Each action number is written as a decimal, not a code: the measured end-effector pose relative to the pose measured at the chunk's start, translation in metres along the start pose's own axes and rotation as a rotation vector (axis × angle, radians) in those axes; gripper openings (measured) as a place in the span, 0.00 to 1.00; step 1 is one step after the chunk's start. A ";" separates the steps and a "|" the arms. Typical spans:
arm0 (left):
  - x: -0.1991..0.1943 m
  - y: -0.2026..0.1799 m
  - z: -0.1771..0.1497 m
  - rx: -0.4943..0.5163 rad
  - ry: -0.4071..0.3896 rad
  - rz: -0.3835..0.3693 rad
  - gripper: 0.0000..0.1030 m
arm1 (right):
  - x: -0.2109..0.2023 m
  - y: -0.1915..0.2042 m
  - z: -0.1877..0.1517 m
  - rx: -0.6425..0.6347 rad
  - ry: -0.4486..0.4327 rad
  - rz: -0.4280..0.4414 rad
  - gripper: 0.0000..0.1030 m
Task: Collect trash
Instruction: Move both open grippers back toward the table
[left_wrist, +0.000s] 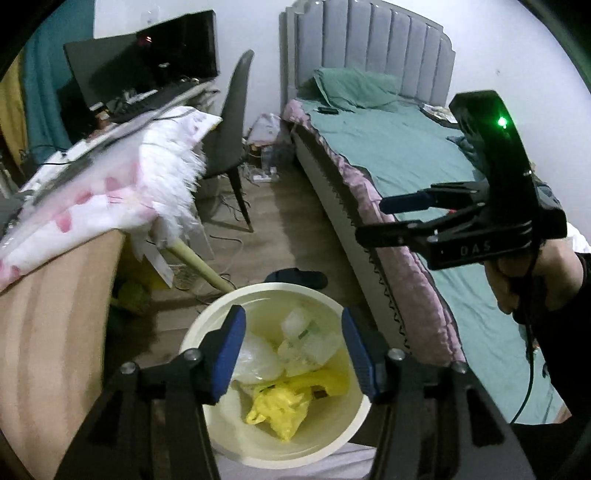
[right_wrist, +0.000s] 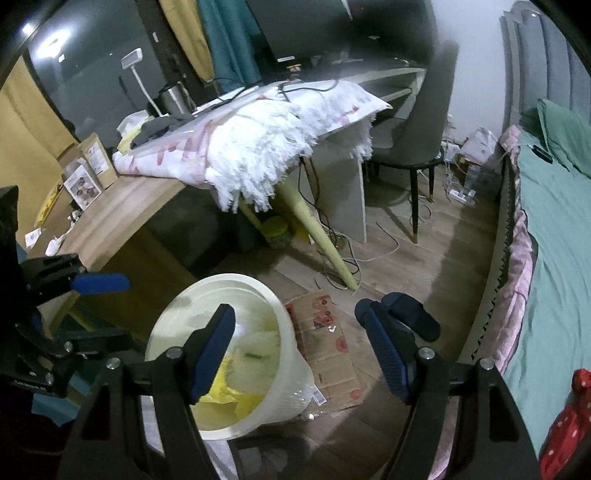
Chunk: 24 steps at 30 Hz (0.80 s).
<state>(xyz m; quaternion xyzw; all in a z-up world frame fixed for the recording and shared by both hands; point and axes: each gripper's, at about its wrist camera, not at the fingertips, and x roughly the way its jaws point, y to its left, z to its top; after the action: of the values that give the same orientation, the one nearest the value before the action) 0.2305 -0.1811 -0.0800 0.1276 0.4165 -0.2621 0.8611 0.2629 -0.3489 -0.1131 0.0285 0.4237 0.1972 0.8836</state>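
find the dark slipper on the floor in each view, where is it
Left wrist view: the dark slipper lies at centre, just beyond the far rim of the cream trash bin, beside the bed.
Right wrist view: the dark slipper sits lower right of centre, partly behind a right gripper finger, right of the flattened cardboard.
Shared landmark: the cream trash bin, with the slanted mop handle behind it.

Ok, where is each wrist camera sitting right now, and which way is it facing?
Left wrist: above the cream bin, looking down into it and toward the bed; shows the open left gripper and, at right, the right gripper in a hand.
Right wrist: right of the bin, facing the desk and chair; shows the open right gripper and the left gripper at left.
Shared: bin, bed, chair, dark slipper.
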 end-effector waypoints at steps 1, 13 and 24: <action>-0.005 0.003 -0.001 -0.004 -0.007 0.006 0.52 | 0.000 0.004 0.001 -0.007 0.000 0.003 0.69; -0.060 0.049 -0.024 -0.096 -0.078 0.095 0.52 | 0.004 0.076 0.025 -0.117 -0.008 0.047 0.69; -0.110 0.094 -0.053 -0.188 -0.133 0.179 0.53 | 0.006 0.144 0.048 -0.222 -0.020 0.091 0.69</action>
<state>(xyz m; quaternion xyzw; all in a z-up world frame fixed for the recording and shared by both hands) 0.1915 -0.0415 -0.0263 0.0655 0.3682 -0.1517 0.9149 0.2561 -0.2081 -0.0555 -0.0484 0.3886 0.2824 0.8757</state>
